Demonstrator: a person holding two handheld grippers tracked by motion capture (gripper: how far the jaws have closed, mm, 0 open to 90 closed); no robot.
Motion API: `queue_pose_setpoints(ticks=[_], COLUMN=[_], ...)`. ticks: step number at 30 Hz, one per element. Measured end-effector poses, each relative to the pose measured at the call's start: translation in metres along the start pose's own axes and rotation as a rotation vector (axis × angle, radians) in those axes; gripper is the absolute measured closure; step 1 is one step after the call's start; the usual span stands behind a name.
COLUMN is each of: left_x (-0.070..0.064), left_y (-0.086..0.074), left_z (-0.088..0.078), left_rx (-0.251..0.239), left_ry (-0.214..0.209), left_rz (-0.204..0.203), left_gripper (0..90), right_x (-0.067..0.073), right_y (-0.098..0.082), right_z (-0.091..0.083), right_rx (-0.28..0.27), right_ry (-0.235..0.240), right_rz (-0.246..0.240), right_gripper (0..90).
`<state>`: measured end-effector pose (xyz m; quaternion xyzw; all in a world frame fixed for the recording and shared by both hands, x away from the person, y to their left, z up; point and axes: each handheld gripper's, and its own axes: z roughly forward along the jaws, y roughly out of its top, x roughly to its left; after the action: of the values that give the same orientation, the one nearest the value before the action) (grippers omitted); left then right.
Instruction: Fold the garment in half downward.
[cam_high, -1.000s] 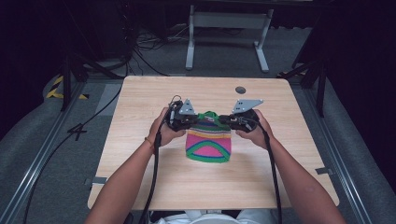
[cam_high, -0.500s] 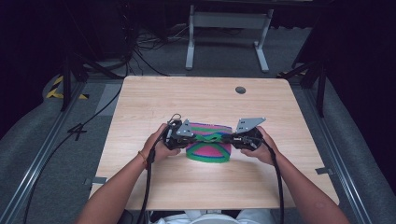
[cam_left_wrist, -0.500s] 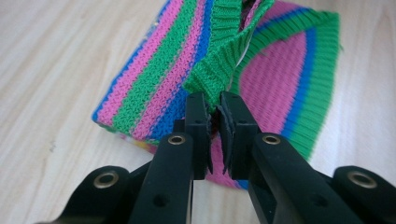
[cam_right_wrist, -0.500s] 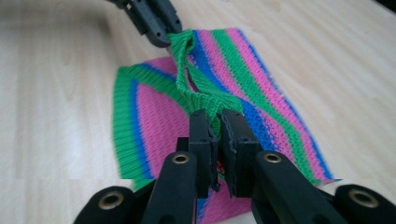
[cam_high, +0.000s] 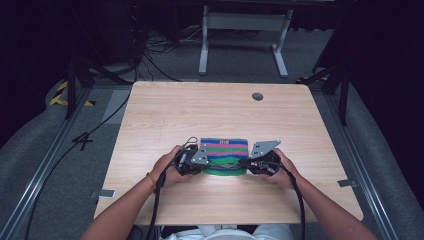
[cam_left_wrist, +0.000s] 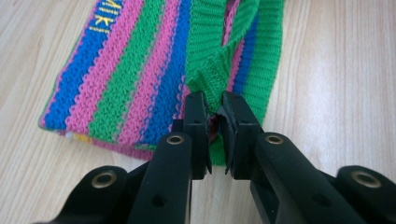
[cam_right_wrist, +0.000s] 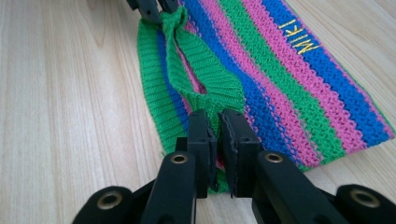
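A knitted garment (cam_high: 224, 151) striped in green, pink and blue lies flat near the table's front middle, folded, with yellow lettering (cam_right_wrist: 300, 41) on a blue stripe. My left gripper (cam_high: 200, 162) is shut on the green ribbed band (cam_left_wrist: 209, 83) at the garment's left near corner. My right gripper (cam_high: 248, 165) is shut on the same green band (cam_right_wrist: 211, 88) at the right near corner. In the right gripper view the left gripper's jaws show at the top, pinching the band's far end. A hand holds each gripper.
The wooden table (cam_high: 210, 112) has bare surface behind and beside the garment. A round cable hole (cam_high: 257, 96) sits at the back right. Cables trail from both grippers toward the table's front edge. A metal frame (cam_high: 240, 30) stands on the floor beyond.
Both grippers have moved toward the front edge and lower, pulling the garment's green band with them. The garment went from lifted and bunched to folded flat on the table.
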<state>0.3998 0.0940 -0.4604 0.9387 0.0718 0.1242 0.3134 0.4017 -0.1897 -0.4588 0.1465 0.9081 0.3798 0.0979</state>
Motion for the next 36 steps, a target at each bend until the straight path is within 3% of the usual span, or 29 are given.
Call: queue_pose_setpoints(ticks=[4,7,11,13,18,24,30,36], left_x=[-0.004,-0.008,-0.012,-0.013,-0.007,-0.003,-0.002,-0.001], left_y=[-0.005,-0.008,-0.01,-0.011,-0.014,-0.011,-0.013,-0.017], left_z=[0.0,0.0,0.002,0.004,0.008,0.013,0.013,0.006], left_rx=[-0.009,-0.028,-0.032,-0.046,-0.094,-0.094,-0.112,-0.094], left_ry=[-0.009,0.008,0.033,0.045,0.028,0.04,0.032,0.014], left_rz=[0.006,-0.005,0.01,-0.009,-0.066,-0.076,-0.095,-0.115], left_gripper=[77.9,75.2,73.8,73.1,73.8,74.3,73.1,71.8], right_x=[0.004,0.006,0.007,0.008,0.005,-0.003,-0.004,-0.001], right_y=[-0.003,-0.007,-0.009,-0.011,-0.019,-0.024,-0.025,-0.026], right_z=[0.002,0.003,0.001,0.001,0.0,-0.001,-0.001,-0.003], right_rx=[0.017,0.021,0.024,0.023,-0.005,-0.027,-0.02,-0.009], right_ry=[-0.001,0.006,-0.007,-0.014,-0.043,-0.059,-0.086,-0.092], right_rz=[-0.011,0.001,0.002,-0.004,0.008,0.041,0.036,0.03], right_gripper=[81.5,80.6,79.1,78.2,78.3,78.8,78.5,78.1])
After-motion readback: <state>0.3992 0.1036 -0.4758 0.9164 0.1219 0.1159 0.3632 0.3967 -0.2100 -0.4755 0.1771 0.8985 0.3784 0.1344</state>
